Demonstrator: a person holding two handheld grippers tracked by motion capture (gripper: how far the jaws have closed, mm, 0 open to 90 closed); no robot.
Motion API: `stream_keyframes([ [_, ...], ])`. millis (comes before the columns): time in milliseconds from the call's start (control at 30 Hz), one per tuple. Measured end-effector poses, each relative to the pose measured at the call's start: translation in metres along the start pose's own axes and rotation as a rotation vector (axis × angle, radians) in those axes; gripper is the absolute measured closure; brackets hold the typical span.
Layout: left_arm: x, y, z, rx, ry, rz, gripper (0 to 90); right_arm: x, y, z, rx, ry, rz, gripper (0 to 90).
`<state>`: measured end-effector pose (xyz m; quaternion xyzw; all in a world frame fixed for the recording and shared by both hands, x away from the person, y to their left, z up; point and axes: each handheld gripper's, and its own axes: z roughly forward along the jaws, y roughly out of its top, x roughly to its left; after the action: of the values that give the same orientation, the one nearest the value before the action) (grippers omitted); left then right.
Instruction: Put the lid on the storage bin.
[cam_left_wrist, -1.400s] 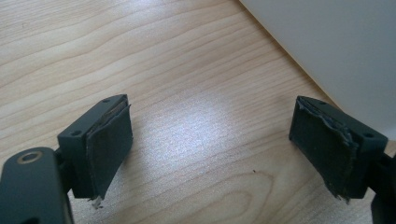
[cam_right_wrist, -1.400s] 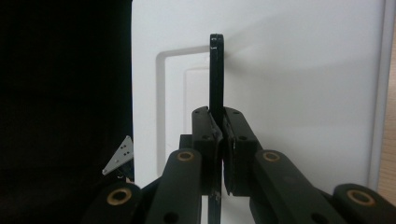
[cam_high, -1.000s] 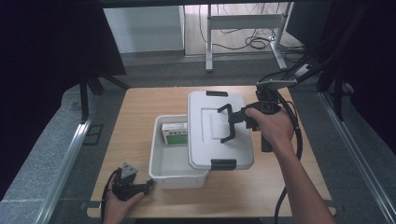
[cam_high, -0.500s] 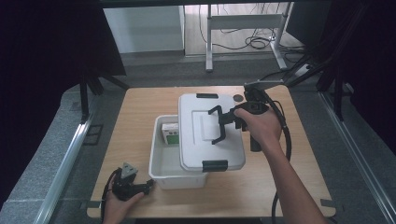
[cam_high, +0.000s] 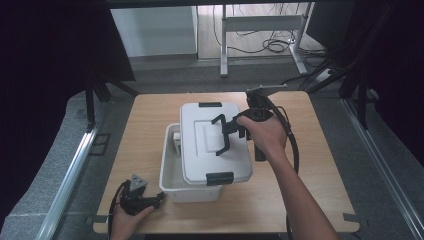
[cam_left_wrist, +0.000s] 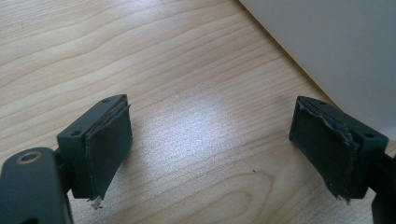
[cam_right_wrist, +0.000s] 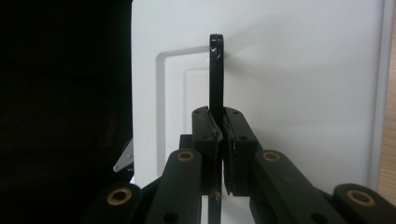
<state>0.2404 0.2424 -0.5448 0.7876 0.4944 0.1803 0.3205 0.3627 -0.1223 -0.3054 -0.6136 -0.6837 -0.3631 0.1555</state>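
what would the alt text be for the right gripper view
The right gripper has its two black jaws shut on the upright black handle of a white box lid, seen close from along the jaws. The lid's flat top has a raised rectangular outline around the handle, and the area left of the lid is dark.
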Motion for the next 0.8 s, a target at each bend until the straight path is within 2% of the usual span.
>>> stream_keyframes([
  [800, 0.000, 0.000, 0.000, 0.001, 0.000, 0.001, 13.1, 0.019, 0.002, 0.028, 0.039, -0.007, 0.007, 84.7],
])
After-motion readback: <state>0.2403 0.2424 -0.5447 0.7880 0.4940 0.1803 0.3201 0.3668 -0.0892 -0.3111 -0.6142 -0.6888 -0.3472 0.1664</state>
